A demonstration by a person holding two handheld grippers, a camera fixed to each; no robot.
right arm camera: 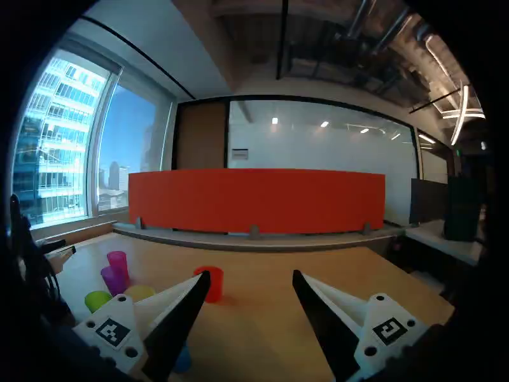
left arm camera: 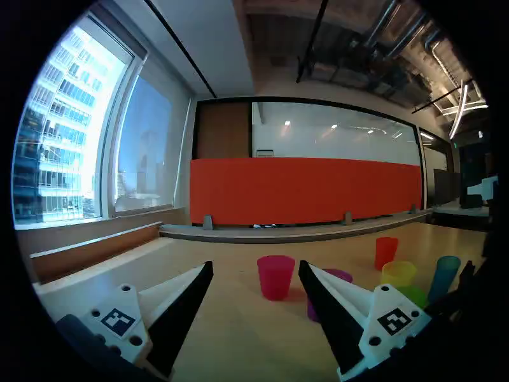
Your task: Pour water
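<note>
The left gripper (left arm camera: 254,266) sits low in the frame, fingers wide apart, holding nothing. Straight ahead, in the gap between them, the pink cup (left arm camera: 275,277) stands upright on the table (left arm camera: 242,331). The purple cup (left arm camera: 337,275) and red cup (left arm camera: 385,251) stand off to the right. The right gripper (right arm camera: 249,275) is open and empty too, with the red cup just past its left fingertip. I think the left one can reach the pink cup by going straight on. I cannot tell which cup has water.

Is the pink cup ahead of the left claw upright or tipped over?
Upright: the pink cup stands on its base on the table, rim up, ahead of the open left claw. Contents cannot be told.
</note>
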